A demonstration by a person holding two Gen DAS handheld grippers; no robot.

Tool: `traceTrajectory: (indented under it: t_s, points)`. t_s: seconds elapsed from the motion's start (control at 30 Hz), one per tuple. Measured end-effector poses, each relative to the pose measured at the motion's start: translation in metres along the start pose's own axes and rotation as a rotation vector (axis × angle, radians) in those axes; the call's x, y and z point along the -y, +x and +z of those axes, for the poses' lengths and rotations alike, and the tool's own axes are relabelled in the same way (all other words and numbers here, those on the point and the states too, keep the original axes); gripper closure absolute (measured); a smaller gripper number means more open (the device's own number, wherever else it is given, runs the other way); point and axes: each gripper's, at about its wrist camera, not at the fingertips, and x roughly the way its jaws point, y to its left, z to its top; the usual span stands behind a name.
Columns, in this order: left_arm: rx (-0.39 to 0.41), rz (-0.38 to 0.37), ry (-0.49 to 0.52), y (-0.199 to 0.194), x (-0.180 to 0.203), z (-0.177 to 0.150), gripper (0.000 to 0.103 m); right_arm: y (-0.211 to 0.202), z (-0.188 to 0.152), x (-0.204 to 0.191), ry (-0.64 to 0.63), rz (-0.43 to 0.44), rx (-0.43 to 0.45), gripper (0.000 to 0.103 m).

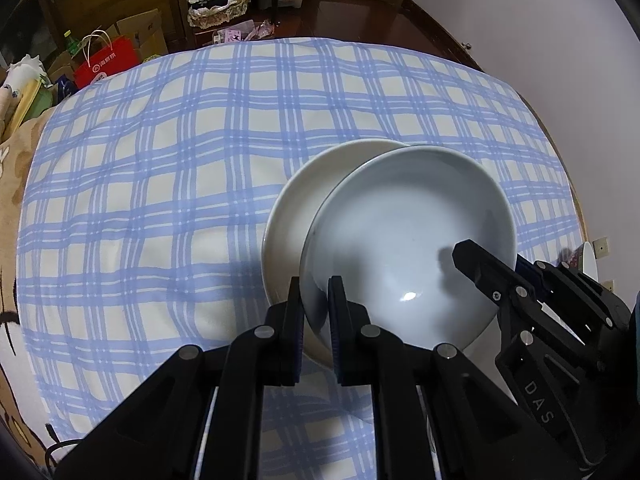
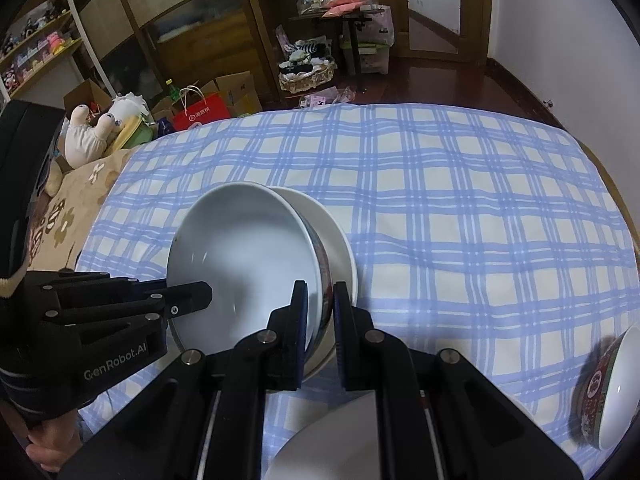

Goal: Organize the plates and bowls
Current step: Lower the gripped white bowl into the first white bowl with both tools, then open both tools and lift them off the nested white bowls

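Bowl (image 1: 408,240), pale blue-white inside with a patterned outer wall visible from the right wrist view, is held by both grippers at once. Left gripper (image 1: 316,312) has its jaws clamped on the bowl's near-left rim, one pad inside and one outside the wall. Right gripper (image 2: 320,316) has its jaws clamped likewise on the opposite rim, so the load is shared across two points; judged, this steadies a heavy, slippery ceramic piece during lowering. The bowl sits tilted, partly inside a wider white plate (image 1: 296,208), and its foot appears to rest on or just above the plate's well; contact cannot be confirmed. Judged step in hand: nesting the bowl onto the plate, near completion, release not yet made. Risk noted: an uneven release could tip the bowl against the plate's rim.

At the right wrist view's lower edge, another white plate (image 2: 340,432) lies partly hidden under the gripper. To the right, a second bowl (image 2: 612,388) with a red patterned outside lies on its side, not yet sorted. All items rest on a blue checked cloth (image 1: 160,160) covering the table. Beyond the cloth, a red paper bag (image 2: 200,114), cardboard boxes and wooden shelving stand on the floor, well apart from the work
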Motion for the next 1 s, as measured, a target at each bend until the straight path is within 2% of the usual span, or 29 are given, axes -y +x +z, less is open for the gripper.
traceTrajectory:
  t_s: [0.67,0.73,0.9,1.0]
  points:
    - [0.025,0.048,0.041,0.006,0.004,0.005,0.091,0.001,0.001,0.001,0.001,0.008,0.005,0.089]
    - [0.029,0.051,0.045,0.006,0.005,0.005,0.091,0.0,0.001,-0.001,-0.004,0.009,0.008,0.085]
    - [0.027,0.051,0.041,0.007,0.003,0.004,0.089,-0.014,0.006,-0.005,-0.02,-0.001,0.059,0.086]
    - [0.04,0.052,0.04,0.003,0.003,0.004,0.089,-0.02,0.01,0.002,0.013,-0.009,0.077,0.085]
